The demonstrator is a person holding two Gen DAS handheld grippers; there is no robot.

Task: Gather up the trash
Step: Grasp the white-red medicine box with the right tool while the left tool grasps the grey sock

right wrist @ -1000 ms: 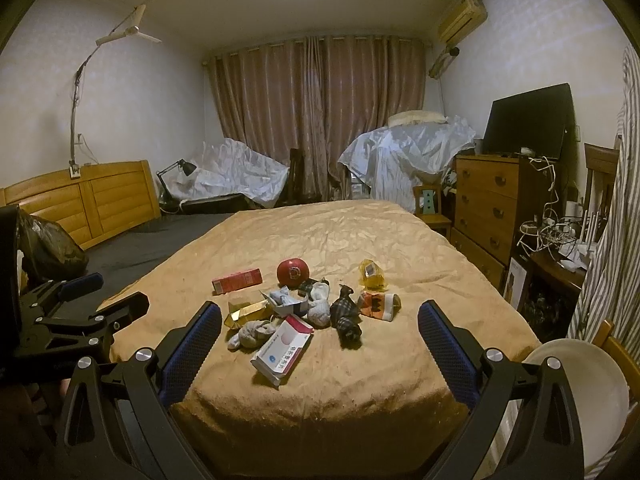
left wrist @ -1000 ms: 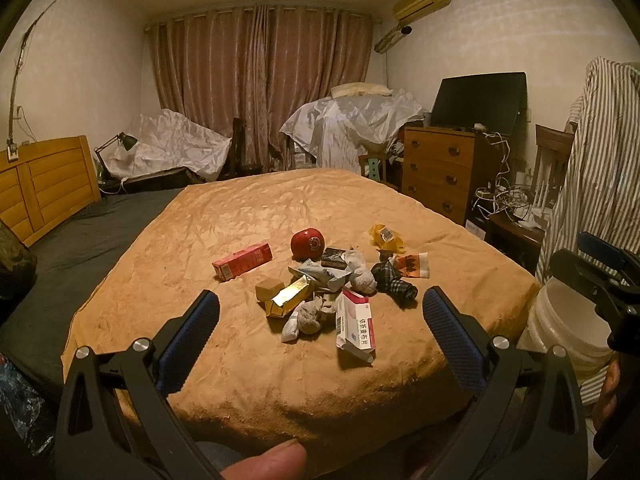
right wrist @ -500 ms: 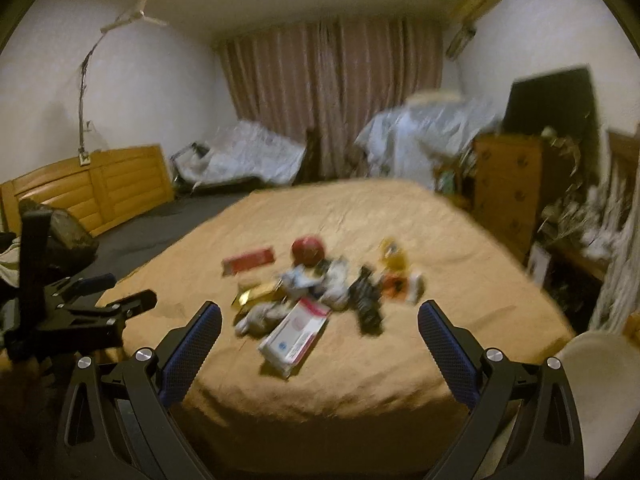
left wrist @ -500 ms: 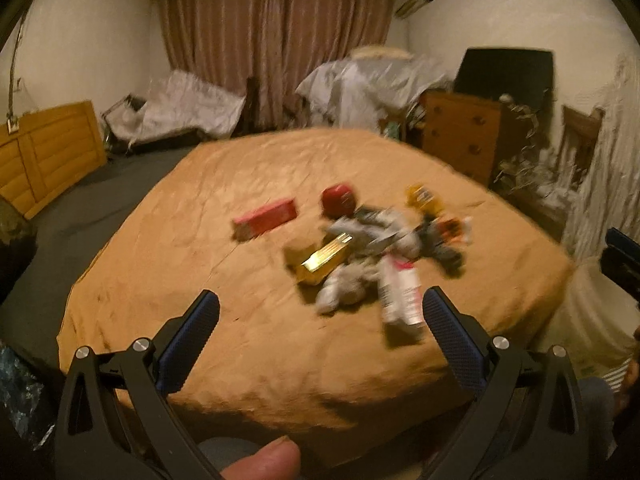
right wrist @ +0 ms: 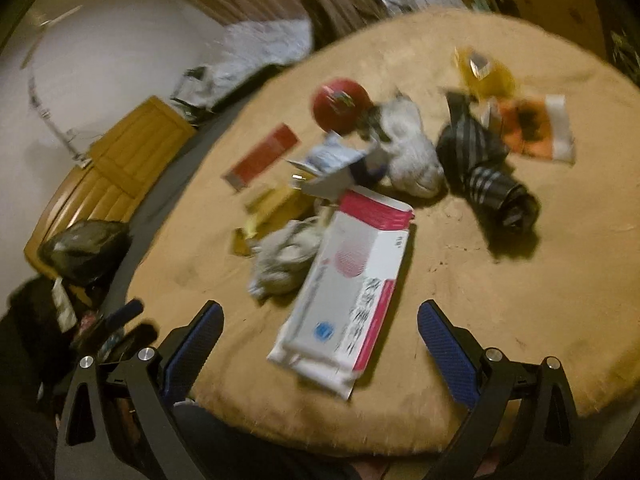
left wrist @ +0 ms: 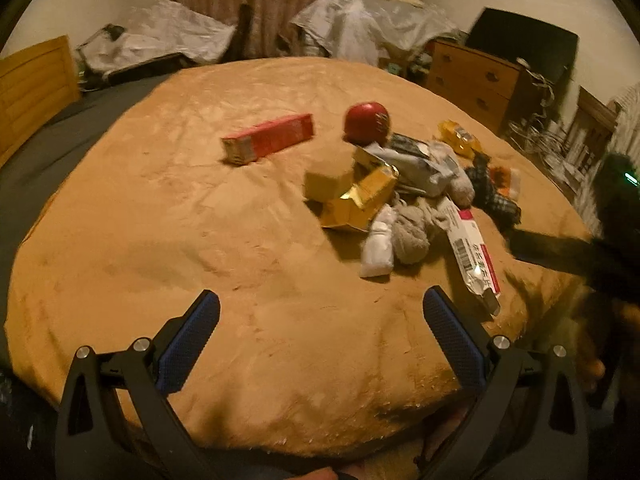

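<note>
Step in hand: approach. The white-and-pink box [right wrist: 352, 300] lies flat on the bed [right wrist: 500, 320], nearest item of the trash pile. The right gripper [right wrist: 318, 334] hovers before it, spread wide, empty; left gripper [left wrist: 320, 330] likewise. Next: lower and close across the box.

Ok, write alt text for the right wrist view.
The open right gripper hovers over a tan bedspread, its fingers framing a flattened white-and-pink carton. Beyond it lies blurred litter: a crumpled grey tissue, a dark striped wrapper, a red ball, a red box and an orange packet.
</note>
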